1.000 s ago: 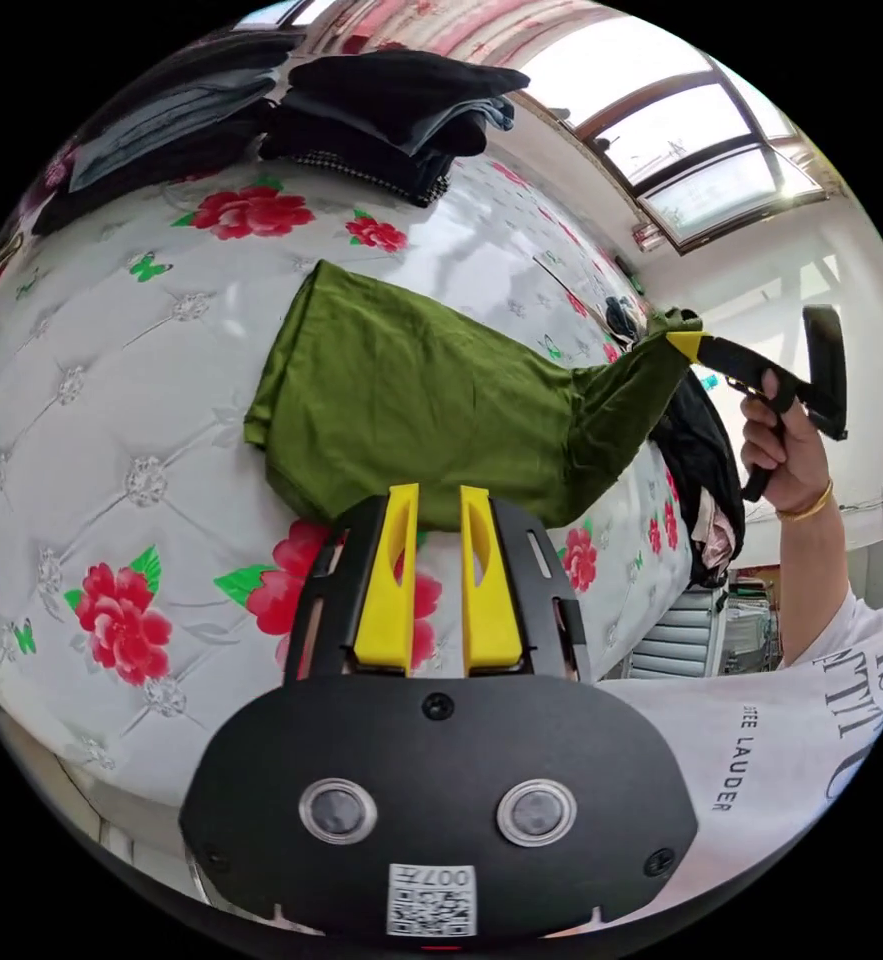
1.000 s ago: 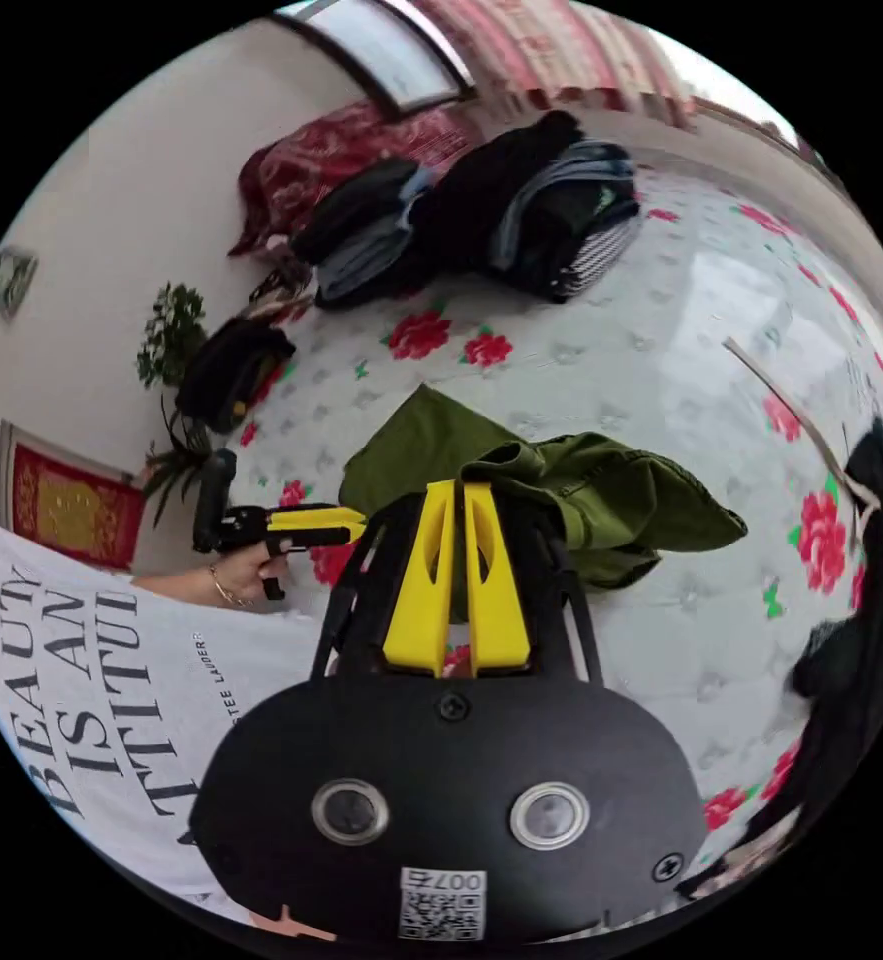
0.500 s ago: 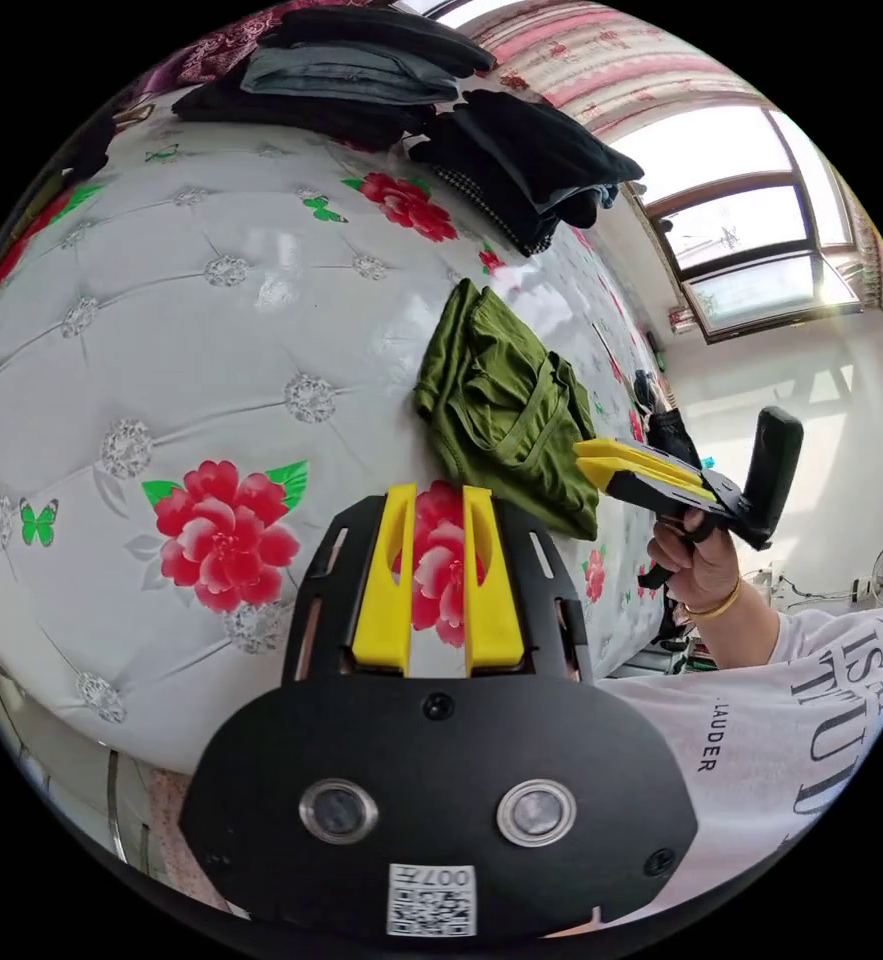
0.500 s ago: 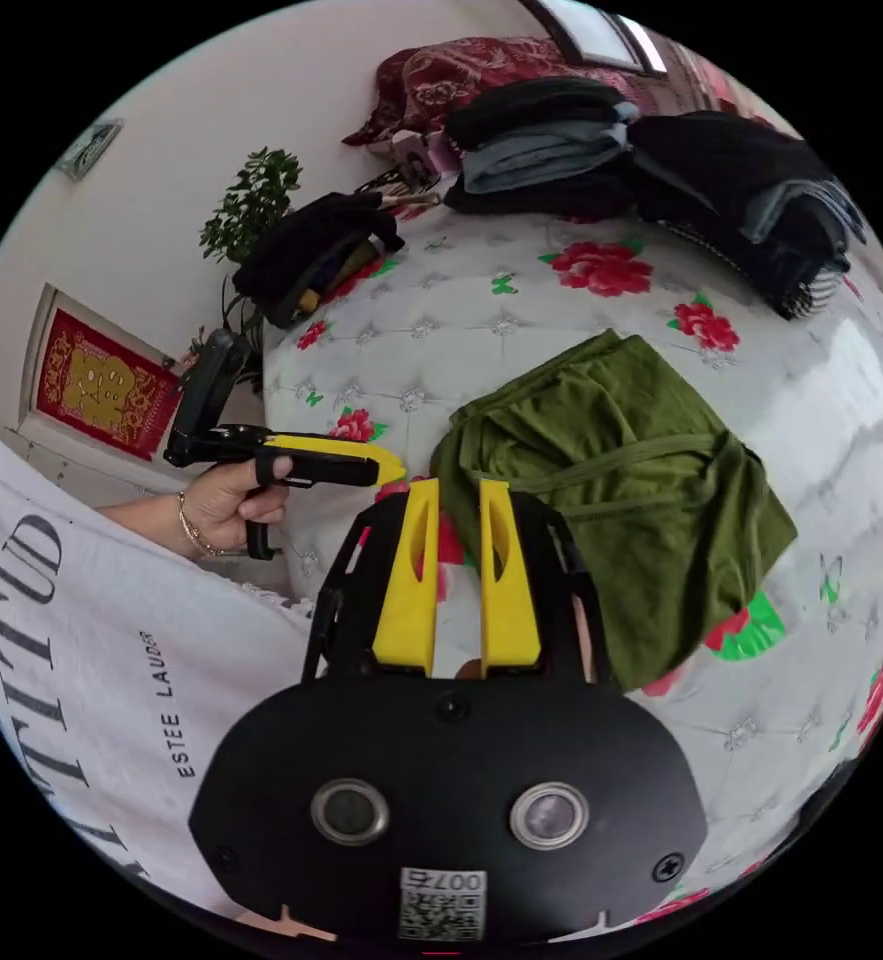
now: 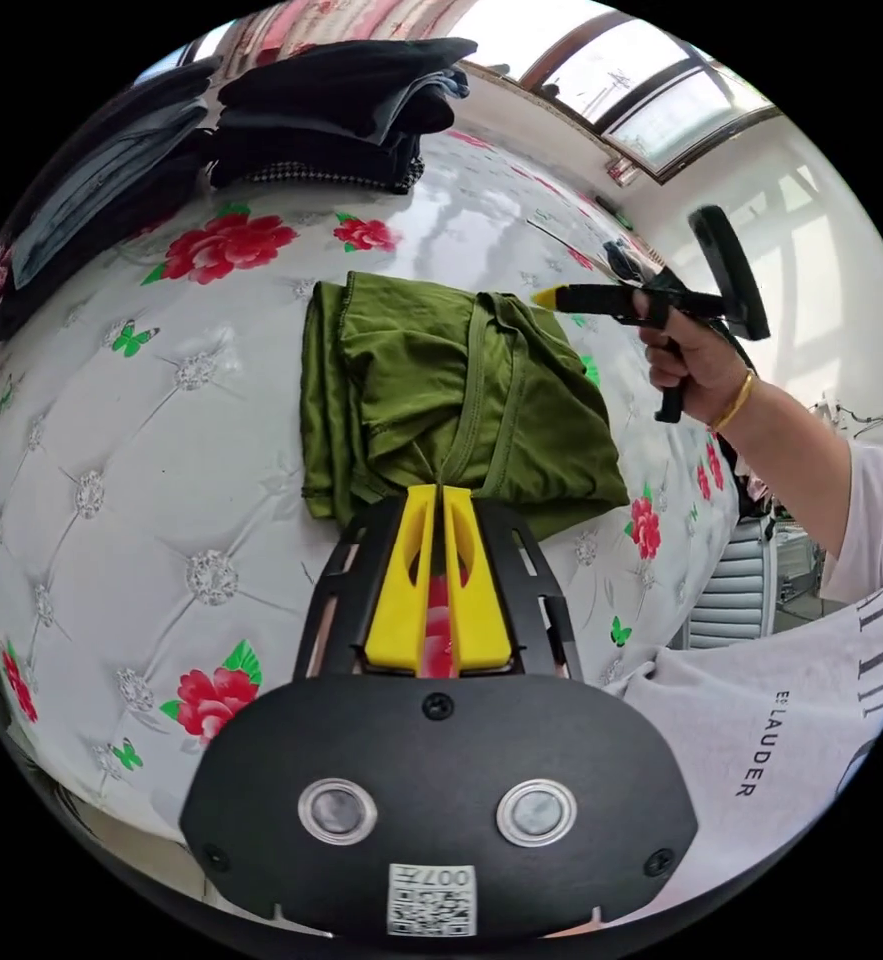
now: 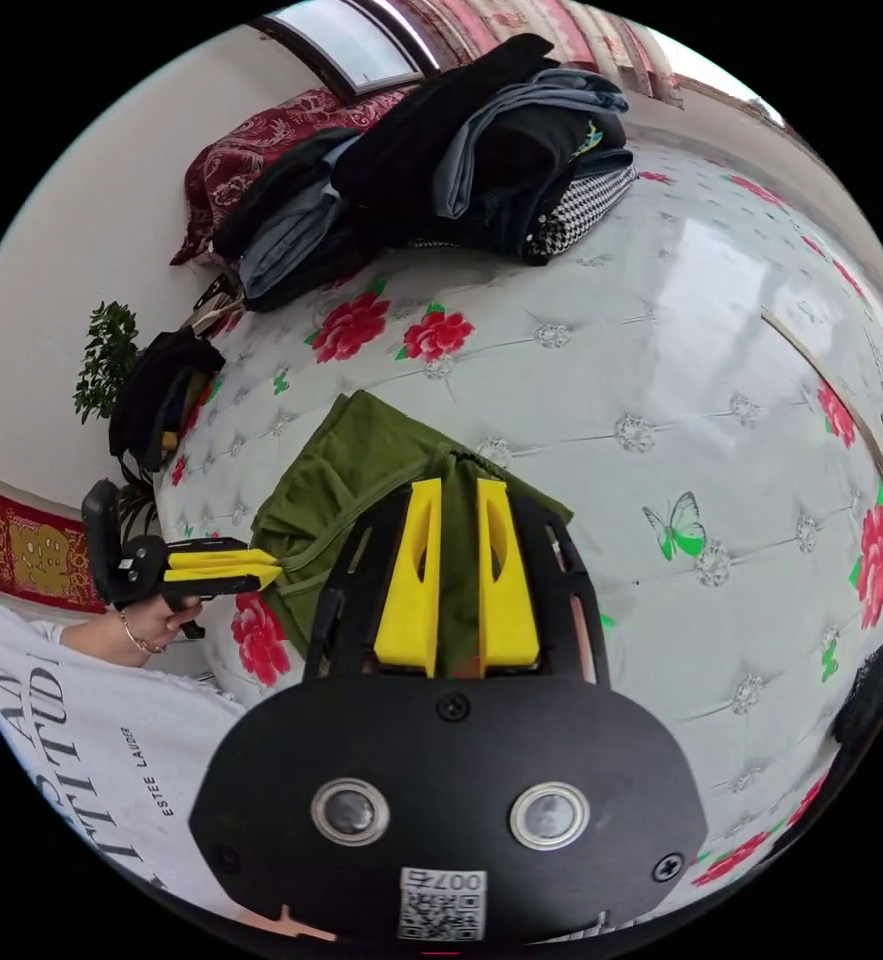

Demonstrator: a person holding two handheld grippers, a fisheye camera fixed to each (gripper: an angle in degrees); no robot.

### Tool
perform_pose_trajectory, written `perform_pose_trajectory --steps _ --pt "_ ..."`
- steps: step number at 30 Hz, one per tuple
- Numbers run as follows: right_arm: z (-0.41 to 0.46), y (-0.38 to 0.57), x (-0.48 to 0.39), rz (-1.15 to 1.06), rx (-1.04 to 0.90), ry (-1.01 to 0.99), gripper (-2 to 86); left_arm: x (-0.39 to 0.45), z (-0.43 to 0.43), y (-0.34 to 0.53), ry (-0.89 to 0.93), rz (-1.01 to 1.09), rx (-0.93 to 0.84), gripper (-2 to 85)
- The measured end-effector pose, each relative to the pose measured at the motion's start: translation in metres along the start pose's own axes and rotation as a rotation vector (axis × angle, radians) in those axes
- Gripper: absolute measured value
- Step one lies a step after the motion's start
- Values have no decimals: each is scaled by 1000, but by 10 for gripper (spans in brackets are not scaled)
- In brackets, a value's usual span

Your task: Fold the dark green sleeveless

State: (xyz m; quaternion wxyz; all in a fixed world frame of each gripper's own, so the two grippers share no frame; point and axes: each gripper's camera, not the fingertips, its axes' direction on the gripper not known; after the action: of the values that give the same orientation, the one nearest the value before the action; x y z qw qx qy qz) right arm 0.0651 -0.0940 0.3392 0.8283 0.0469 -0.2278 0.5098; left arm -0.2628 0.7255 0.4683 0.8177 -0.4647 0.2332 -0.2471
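left gripper view: folded green sleeveless (image 5: 441, 395) lies flat, straps toward tongs (image 5: 441, 490).

Black lettering is printed on the white shirt (image 6: 81, 740) at 8 o'clock: "LAUDER" and "ESTEE LAUDER" are read small, with larger letters cut off.

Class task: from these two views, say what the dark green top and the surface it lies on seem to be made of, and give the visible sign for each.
Dark green top: seemingly soft, matte knit fabric; it drapes in limp folds with stitched edge bands. Mattress: apparently glossy, tufted fabric printed with flowers; it shows button dimples and window glare.
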Motion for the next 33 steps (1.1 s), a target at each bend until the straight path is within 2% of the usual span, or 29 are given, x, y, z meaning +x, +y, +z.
perform_pose_trajectory --steps 3,7,11,14,16,18,22,25,28,33 --pt "33 -12 16 14 -100 14 6 -3 -13 7 33 8 -20 -5" --pt "21 -9 32 -5 -19 47 5 -13 -37 24 46 -5 11 9" --pt "-2 6 64 54 2 -65 21 -42 -42 39 87 -125 -4 84" --pt "-44 48 87 115 102 -162 30 -67 -54 52 128 -204 10 106" --pt "-57 82 105 179 104 -245 35 -82 -57 58 161 -240 7 117" --pt "-54 132 128 290 64 -387 43 -95 -53 59 198 -267 -18 131" --pt "-27 189 145 410 -52 -521 49 -118 -31 49 397 -332 -51 152" --pt "-7 206 153 474 -57 -619 38 -139 -16 41 453 -393 -62 101" --pt "2 202 171 534 -32 -743 23 -154 -2 33 607 -409 -81 11" --pt "-44 188 177 461 34 -895 5 -155 -35 24 662 -355 26 -6"
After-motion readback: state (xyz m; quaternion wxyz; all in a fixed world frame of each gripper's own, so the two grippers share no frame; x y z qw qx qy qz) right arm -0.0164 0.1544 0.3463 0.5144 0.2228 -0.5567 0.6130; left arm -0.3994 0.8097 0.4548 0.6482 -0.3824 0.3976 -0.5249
